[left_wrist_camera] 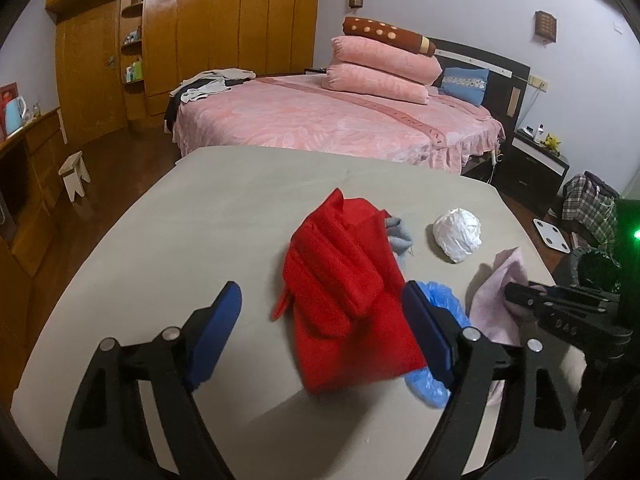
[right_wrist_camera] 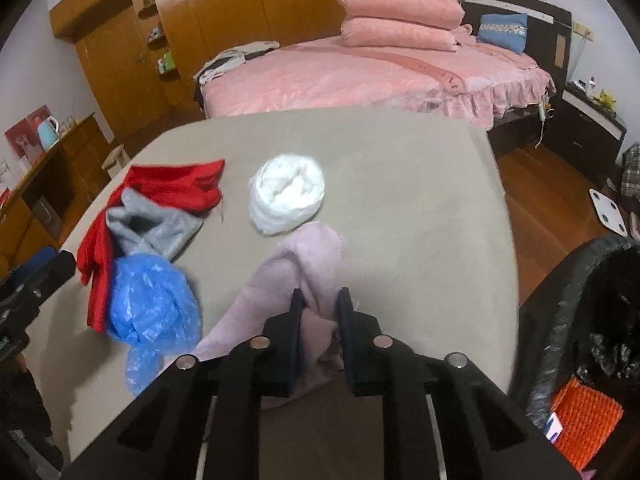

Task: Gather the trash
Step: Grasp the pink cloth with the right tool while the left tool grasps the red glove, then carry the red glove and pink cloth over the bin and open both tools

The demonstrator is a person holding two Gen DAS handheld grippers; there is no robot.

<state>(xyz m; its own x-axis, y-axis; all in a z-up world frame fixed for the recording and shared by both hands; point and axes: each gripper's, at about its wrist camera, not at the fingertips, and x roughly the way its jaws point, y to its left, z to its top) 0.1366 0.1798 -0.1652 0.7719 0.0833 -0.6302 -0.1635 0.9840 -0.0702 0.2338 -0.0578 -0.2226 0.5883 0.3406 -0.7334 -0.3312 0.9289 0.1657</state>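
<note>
On the table (right_wrist_camera: 400, 200), three cloths are counted: one red cloth (right_wrist_camera: 176, 184), one grey cloth (right_wrist_camera: 156, 228) and one pale pink cloth (right_wrist_camera: 296, 268). Two crumpled plastic bags are counted, one white bag (right_wrist_camera: 286, 192) and one blue bag (right_wrist_camera: 152, 304). One black-lined bin (right_wrist_camera: 568, 308) is seen beside the table.

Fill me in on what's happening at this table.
A person with two handheld grippers is clearing the table. The right gripper is shut on the pale pink cloth. The left gripper hangs open over the red cloth. The blue plastic bag, white bag and grey cloth lie on the table. A black-lined bin stands at the right.
</note>
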